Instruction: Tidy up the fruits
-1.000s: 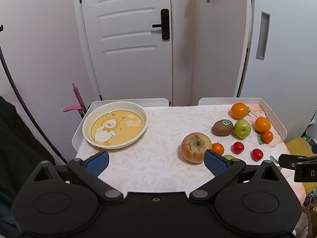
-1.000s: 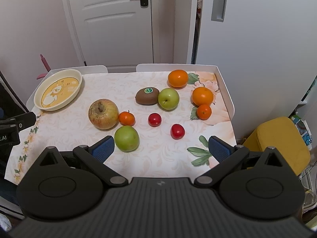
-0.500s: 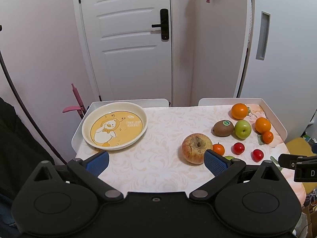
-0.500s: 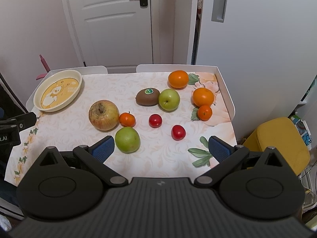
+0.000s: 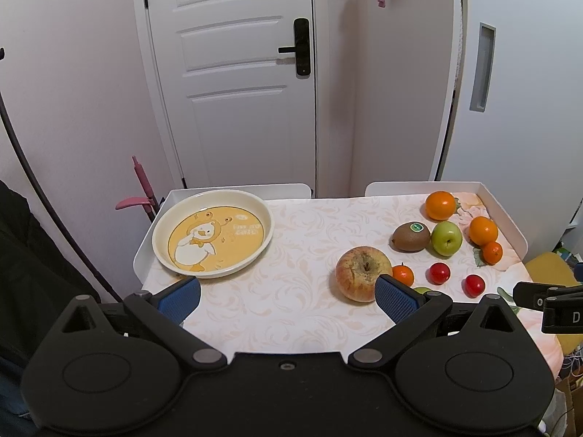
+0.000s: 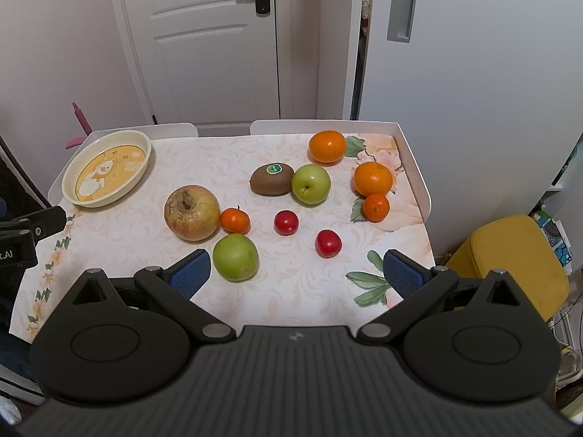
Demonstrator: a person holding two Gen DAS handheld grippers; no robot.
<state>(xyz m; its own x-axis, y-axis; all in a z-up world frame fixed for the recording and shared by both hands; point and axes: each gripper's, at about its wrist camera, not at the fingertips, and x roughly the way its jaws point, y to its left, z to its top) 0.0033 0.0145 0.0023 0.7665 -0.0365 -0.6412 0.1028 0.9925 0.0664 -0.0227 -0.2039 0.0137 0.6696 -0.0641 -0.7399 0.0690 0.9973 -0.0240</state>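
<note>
At the bottom of the right wrist view, the right gripper (image 6: 295,269) is hovering over the near edge of the tabletop (image 6: 226,153) with its blue pads spread wide apart and nothing between them. Just beyond its left pad (image 6: 191,273), lower centre of the frame, a green apple (image 6: 235,256) is sitting nearest of all the fruit, slightly left of the gripper's midline. Past it are lying a small orange (image 6: 235,220) touching a large blotchy apple (image 6: 192,212), two small red fruits (image 6: 286,222), a kiwi (image 6: 272,179) lying lengthwise left to right against a second green apple (image 6: 310,184), and three more oranges (image 6: 373,179) toward the upper right. The yellow duck plate (image 6: 73,189) is waiting empty at the upper left, well apart from every fruit.

In the left wrist view, the left gripper (image 5: 288,298) is likewise gaping empty, its left pad just short of the plate (image 5: 162,251) and its right pad (image 5: 395,296) overlapping the large apple (image 5: 359,271) in the frame; actual contact cannot be judged.

The fruit is clustering on the right, so the right gripper looks better placed for the green apple, needing a slight leftward shift, while the left gripper is nearer the plate.
</note>
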